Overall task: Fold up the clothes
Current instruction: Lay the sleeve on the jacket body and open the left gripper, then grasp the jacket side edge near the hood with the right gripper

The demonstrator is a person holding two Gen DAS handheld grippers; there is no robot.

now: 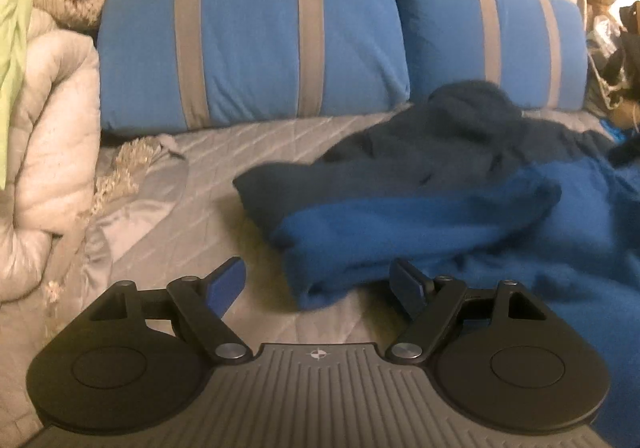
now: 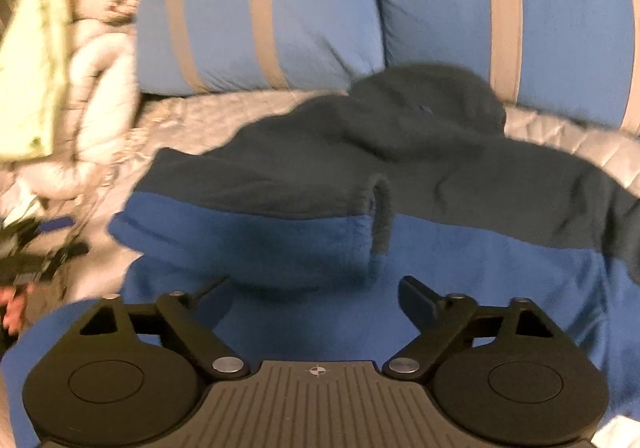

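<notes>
Behind everything sit two blue pillows (image 1: 252,36) on a grey quilted bed (image 1: 192,184), and in front of them lies a blue and dark fleece hoodie (image 1: 420,208), thick, soft and floppy; its sleeve end, nearest the left gripper (image 1: 324,284), looks like a good spot to pinch, and that gripper's jaws stand apart with nothing held. From the right wrist, the hoodie (image 2: 360,176) fills the bed below the pillows (image 2: 260,12), and the right gripper (image 2: 316,296) hangs just over the blue part, jaws apart, pinching nothing.
</notes>
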